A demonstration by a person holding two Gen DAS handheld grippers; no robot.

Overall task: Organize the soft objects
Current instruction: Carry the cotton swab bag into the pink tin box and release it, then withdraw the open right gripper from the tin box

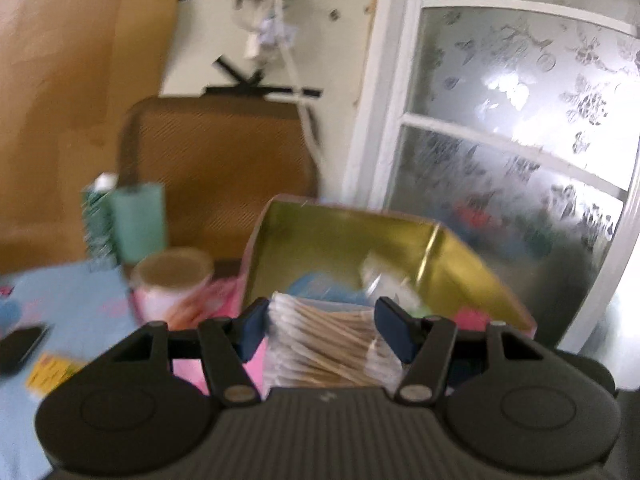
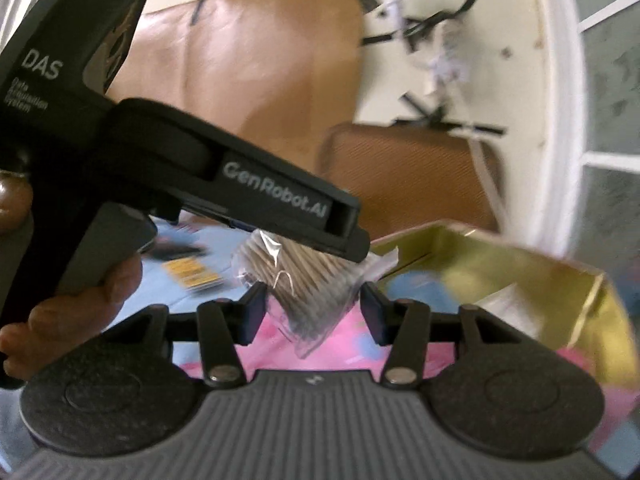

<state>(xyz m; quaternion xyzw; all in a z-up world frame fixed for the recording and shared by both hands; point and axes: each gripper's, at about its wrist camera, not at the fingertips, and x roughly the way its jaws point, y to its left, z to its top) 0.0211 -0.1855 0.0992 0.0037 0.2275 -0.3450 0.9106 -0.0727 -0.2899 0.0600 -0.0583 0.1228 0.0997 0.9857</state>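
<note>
blurred: tin (image 1: pixel 348 236) contents | cut off: phone (image 1: pixel 20 344) | hidden: none

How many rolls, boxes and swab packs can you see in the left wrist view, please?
rolls: 2, pink roll and green roll
box: 1
swab pack: 1
total: 4

Cream wall (image 1: pixel 200 40) with black tape strips (image 1: pixel 240 76) and a brown paper sheet (image 1: pixel 80 80) – brown mesh chair back (image 1: pixel 216 160) against it – white-framed frosted window (image 1: pixel 520 120), backlit, at right.
</note>
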